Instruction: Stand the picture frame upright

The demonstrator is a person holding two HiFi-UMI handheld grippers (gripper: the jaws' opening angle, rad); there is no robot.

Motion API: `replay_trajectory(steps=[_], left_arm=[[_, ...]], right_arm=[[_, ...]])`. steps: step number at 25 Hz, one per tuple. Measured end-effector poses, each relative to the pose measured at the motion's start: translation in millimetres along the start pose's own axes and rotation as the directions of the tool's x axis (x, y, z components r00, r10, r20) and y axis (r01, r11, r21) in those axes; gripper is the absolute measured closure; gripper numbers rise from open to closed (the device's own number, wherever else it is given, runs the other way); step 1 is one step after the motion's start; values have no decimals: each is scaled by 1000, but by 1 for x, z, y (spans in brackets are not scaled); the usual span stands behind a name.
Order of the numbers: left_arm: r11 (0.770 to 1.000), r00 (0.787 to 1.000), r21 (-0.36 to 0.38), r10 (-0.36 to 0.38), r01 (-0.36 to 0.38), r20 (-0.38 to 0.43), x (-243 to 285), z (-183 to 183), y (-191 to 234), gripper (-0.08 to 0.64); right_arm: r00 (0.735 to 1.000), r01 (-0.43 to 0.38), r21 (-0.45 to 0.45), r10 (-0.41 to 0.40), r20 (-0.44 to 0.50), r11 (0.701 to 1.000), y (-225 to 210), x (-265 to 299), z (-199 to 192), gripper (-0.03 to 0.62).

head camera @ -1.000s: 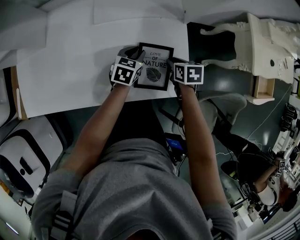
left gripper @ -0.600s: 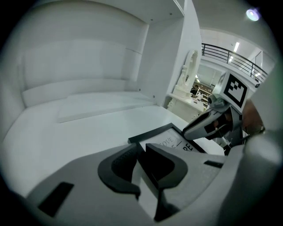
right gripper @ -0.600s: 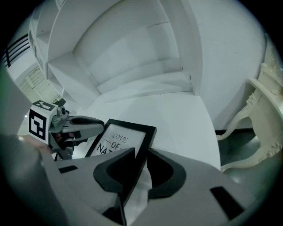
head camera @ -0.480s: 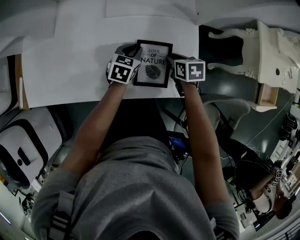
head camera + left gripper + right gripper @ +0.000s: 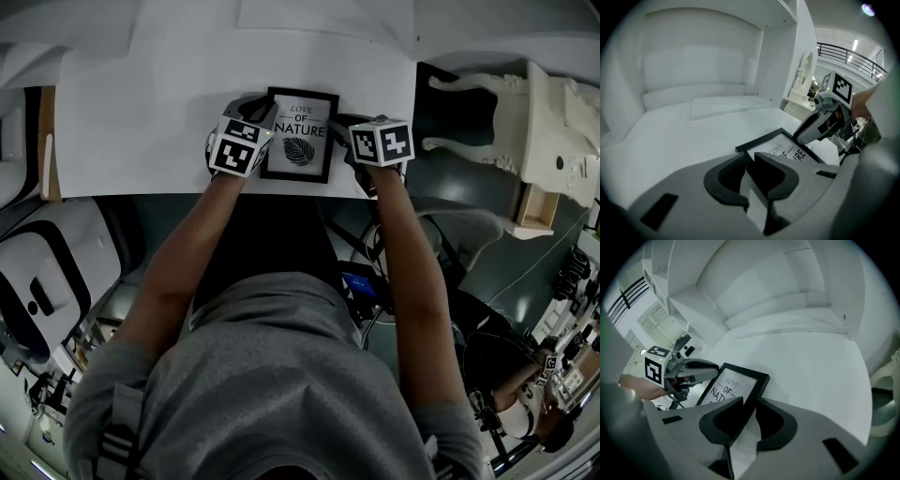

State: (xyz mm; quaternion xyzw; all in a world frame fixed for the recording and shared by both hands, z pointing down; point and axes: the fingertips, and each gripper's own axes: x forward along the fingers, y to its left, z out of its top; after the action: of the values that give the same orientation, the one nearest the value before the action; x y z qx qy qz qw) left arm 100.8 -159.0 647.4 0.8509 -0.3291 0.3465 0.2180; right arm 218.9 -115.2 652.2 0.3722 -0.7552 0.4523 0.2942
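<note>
The black picture frame point(image 5: 300, 137), with a leaf print and the words LOVE OF NATURE, lies face up near the front edge of the white table point(image 5: 141, 112). My left gripper point(image 5: 265, 116) sits at the frame's left side. Its jaws have just been closing and now pinch that edge. In the left gripper view the frame point(image 5: 785, 149) runs out from between the jaws of the left gripper point(image 5: 749, 163). My right gripper point(image 5: 343, 126) is shut on the frame's right edge. The right gripper view shows the frame point(image 5: 733, 383) clamped in the right gripper point(image 5: 750, 409).
A white alcove with shelf walls point(image 5: 703, 61) rises behind the table. A flat white sheet point(image 5: 722, 105) lies at the back of the tabletop. An ornate white piece of furniture point(image 5: 525, 112) stands off the table's right end. The table's front edge point(image 5: 141, 192) is just below the frame.
Both grippers and the frame between them have shifted left along the table, away from its right end. The left jaws have closed onto the frame's left edge.
</note>
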Motion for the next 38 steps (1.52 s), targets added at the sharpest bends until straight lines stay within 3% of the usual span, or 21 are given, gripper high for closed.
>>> replay_trajectory(steps=[12,18,24,27,32,38], left_arm=[[1000,1000,-22,6,-6,3,-19,-18,-1,491],[1000,1000,-2,17,-17,5,-22,-24,0,491],[998,999,-58,-21,23,37,-28,-25,-4,486],[997,999,-74,-22,25,37,-34,-30,-7,441],[995,999,-98,-3,7,41,-42,-38,-12,437],[990,999,-144,-5,10,35,-40,-45,-19,436]], right_arm=[[996,-50,-22,49,-73,998,17,5,-10,491],[997,-60,36,61,-49,998,23,6,-16,491],[999,-50,69,51,-9,996,24,4,-15,491],[1000,-28,43,28,12,999,28,4,-18,486],[999,12,-35,-11,37,999,31,5,-21,482],[999,28,-36,-27,44,999,29,6,-22,466]])
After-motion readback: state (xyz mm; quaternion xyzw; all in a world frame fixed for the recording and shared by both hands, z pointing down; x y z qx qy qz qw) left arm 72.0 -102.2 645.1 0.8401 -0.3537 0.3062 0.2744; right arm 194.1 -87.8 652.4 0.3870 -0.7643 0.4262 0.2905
